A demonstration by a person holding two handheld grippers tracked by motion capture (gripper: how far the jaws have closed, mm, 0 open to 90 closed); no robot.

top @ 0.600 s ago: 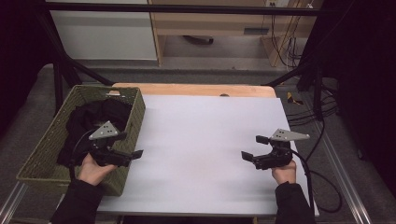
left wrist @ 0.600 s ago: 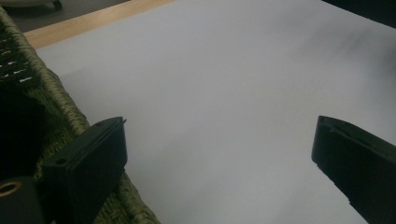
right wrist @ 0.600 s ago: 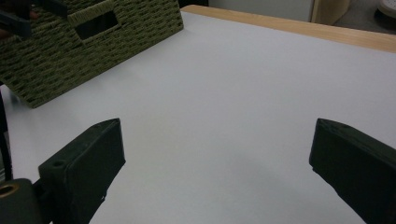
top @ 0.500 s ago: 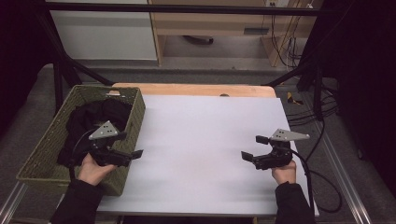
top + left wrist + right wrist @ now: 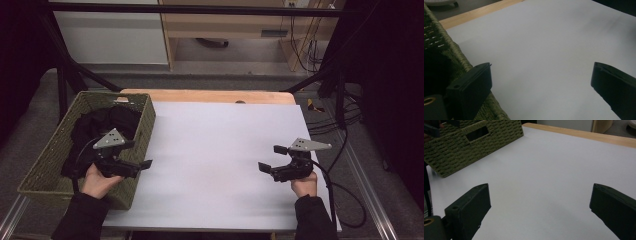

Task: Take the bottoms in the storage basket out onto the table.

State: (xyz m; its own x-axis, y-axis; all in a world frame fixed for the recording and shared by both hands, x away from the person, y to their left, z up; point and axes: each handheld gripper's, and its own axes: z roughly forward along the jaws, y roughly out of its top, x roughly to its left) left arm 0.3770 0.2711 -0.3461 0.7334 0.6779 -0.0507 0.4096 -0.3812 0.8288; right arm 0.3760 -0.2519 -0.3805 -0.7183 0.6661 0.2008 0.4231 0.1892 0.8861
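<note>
Grippers first: your left gripper [image 5: 142,159] sat at the near left of the table [image 5: 220,150], over the right-hand wall of the green woven basket [image 5: 37,170], with its jaws spread wide and nothing between them. In the left gripper view those jaws framed bare white tabletop [image 5: 544,50], and the basket's woven rim [image 5: 454,50] ran just beside and under the left jaw. Your right gripper [image 5: 272,159] was held over the near right part of the table, well apart from the basket, jaws also wide and holding nothing. In the right gripper view you had white surface [image 5: 544,170] between the jaws, with the basket [image 5: 461,147] far off at the upper left, its handle slot facing you.

Black cloth [image 5: 100,125] lay bunched inside the basket, filling much of it, behind and to the left of your left gripper. Neither gripper touched it. You held both grippers with their jaws pointing inward, toward the middle of the table. A strip of bare wood [image 5: 210,96] showed along the table's far edge, past the white covering.
</note>
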